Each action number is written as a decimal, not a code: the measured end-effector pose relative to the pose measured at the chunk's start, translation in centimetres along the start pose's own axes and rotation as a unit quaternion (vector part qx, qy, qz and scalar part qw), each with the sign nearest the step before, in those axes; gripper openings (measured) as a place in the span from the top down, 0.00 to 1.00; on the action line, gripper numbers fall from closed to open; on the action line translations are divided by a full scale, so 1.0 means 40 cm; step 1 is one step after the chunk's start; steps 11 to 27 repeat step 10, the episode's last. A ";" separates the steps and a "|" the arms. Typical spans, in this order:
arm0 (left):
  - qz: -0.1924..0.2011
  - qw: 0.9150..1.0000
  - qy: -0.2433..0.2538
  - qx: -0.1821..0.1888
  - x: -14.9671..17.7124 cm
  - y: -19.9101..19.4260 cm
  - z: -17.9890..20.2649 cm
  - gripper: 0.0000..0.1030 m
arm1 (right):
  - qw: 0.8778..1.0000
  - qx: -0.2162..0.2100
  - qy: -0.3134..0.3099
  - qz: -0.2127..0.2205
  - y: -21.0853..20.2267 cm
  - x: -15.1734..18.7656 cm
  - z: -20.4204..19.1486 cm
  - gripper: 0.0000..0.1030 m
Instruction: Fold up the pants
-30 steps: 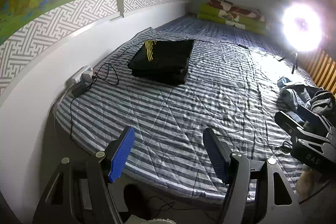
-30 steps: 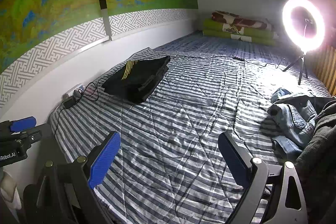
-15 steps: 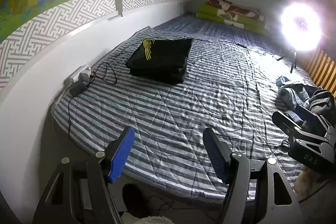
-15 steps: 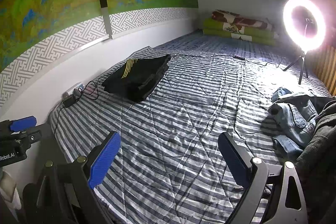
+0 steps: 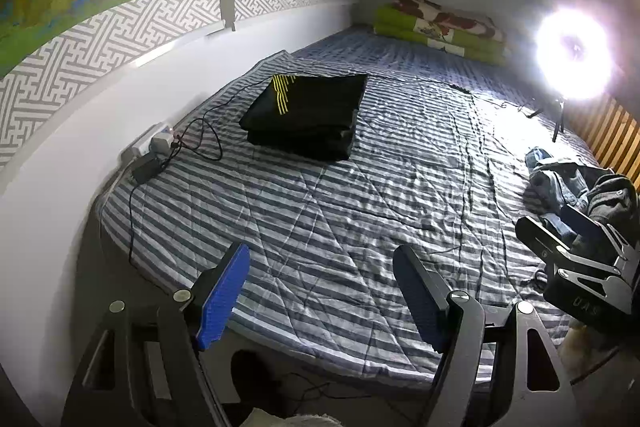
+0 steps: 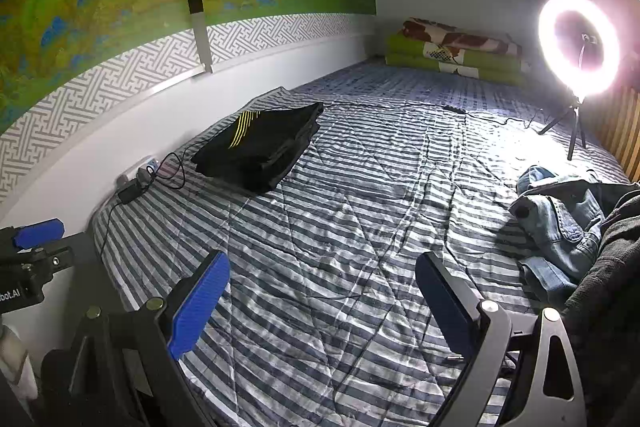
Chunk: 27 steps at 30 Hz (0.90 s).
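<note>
Pants [image 5: 306, 115], black with yellow stripes, sit folded in a neat stack on the striped quilt [image 5: 320, 219], up near the left wall beside a power strip [image 5: 154, 143] and its tangled cable. Both tools hover at the near edge of the bed: left gripper [image 5: 322, 291] with jaws spread wide and empty, right gripper [image 6: 322, 303] the same. Over on the right, a heap of denim clothes [image 6: 560, 223] lies rumpled, and a ring light [image 6: 578, 45] blazes behind it.

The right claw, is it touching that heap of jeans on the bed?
Apart. In the right wrist view the right claw hangs open over bare striped quilt, and the jeans lie off to its right.
</note>
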<state>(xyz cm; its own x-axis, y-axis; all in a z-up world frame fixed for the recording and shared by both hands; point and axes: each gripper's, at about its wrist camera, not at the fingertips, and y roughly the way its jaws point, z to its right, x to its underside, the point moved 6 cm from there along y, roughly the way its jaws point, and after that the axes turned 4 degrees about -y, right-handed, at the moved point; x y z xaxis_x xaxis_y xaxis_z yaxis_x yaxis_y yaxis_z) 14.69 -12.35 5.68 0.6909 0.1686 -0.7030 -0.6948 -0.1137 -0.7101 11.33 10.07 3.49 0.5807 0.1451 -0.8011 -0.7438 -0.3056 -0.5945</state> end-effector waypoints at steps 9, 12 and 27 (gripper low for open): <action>0.013 1.000 0.006 -0.008 -0.007 -0.004 -0.001 0.20 | 1.000 0.001 -0.002 -0.004 0.006 0.009 -0.005 0.11; 0.009 1.000 0.005 -0.006 -0.007 -0.001 -0.001 0.20 | 1.000 0.001 -0.002 -0.004 0.007 0.009 -0.004 0.11; 0.009 1.000 0.005 -0.006 -0.007 -0.001 -0.001 0.20 | 1.000 0.001 -0.002 -0.004 0.007 0.009 -0.004 0.11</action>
